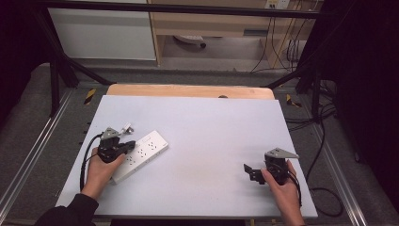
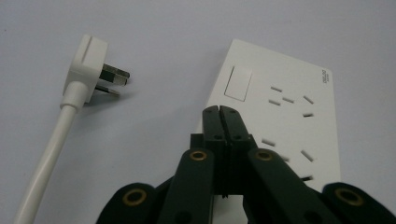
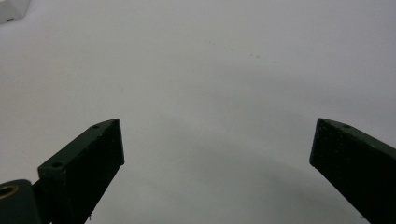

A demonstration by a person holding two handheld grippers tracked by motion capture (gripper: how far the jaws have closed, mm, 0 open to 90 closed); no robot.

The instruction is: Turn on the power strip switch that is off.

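Jaws of left gripper [image 2: 219,109] pressed together over power strip [image 2: 280,112] — right gripper [image 3: 217,140] spread.

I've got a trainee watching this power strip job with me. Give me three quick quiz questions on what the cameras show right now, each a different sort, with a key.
1. True or false: the left tool has its jaws closed together over the power strip.
2. Multiple choice: in the left gripper view, the white plug lies A) pushed into a socket, B) loose on the table beside the strip, C) clamped in the left tool.
3. Fill in: the right tool has its jaws ____, with bare table between them.

Key: 1 true; 2 B; 3 open.
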